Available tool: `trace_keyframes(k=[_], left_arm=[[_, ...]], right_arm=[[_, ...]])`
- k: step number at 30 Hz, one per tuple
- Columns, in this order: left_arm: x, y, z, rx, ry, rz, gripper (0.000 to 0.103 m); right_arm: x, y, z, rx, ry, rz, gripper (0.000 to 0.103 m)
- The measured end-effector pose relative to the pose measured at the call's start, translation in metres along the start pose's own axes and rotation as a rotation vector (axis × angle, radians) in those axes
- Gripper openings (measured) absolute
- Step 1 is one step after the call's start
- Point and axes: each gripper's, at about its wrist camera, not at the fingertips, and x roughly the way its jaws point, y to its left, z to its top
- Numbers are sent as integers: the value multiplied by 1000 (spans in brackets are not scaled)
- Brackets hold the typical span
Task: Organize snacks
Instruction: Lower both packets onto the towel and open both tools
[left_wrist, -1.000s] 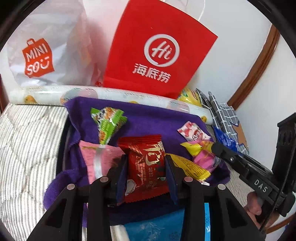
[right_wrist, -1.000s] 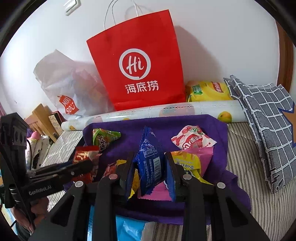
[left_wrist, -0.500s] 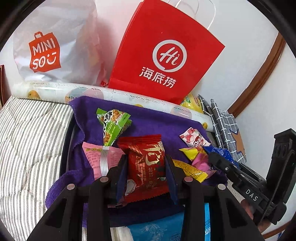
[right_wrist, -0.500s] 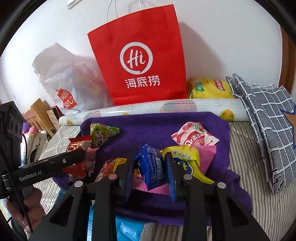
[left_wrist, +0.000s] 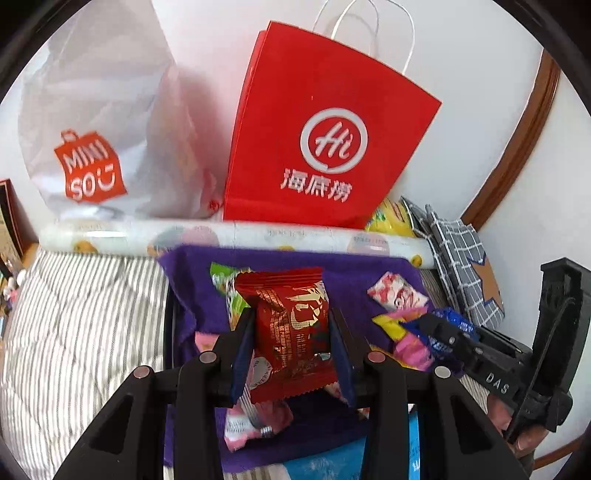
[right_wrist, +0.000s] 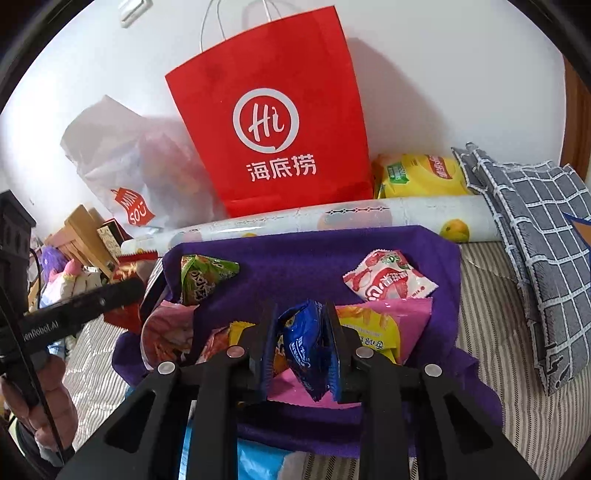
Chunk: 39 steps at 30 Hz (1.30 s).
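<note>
**snackstacker:** Red foil packet is sitting squeezed between the left gripper pads and hanging clear above the purple cloth, so that grip is looking solid. Over on the other side the right gripper is clamping tight on the blue packet, which is crumpling a bit between the pads. Any tips for moving both at once?

**tidy_tom:** I'd say keep both pinches firm and carry each packet level, because those wrappers are slick and the blue one is being held by its puffy middle. If it's slipping, I'd re-grip closer to the sealed edge. Also watch the two tools, they're working near each other over the same pile.

**snackstacker:** Where would they be going though?

**tidy_tom:** Can't tell for sure. The red paper bag is standing behind the cloth against the wall, and its inside is hidden. The white plastic bag beside it is showing something reddish through the film, too blurry to name. Still lying on the cloth: a green packet, a strawberry packet, a pink and yellow pack. A yellow chip bag is wedged behind the printed roll
</note>
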Motion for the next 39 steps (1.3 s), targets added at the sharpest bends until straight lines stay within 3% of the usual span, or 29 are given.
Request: trace_keyframes(k=[6,13,22,31,39], left_arm=[[15,-1,11,-20,24,-36,37],[40,3,2,-17,73,-29,37],[66,9,-10,-35,156,-16,37],[72,3,-12,-28,161,-9,37],[70,6,-13,-37,163,-11,38]], right_arm=[[0,13,17,-26,-24,3,23],[27,5,4,-24,36,-37,27],[26,3,-1,-46,33,-39,28],[18,3,-1,-42,11,-19,37],[11,6,-1,-45,-1,-7,37]])
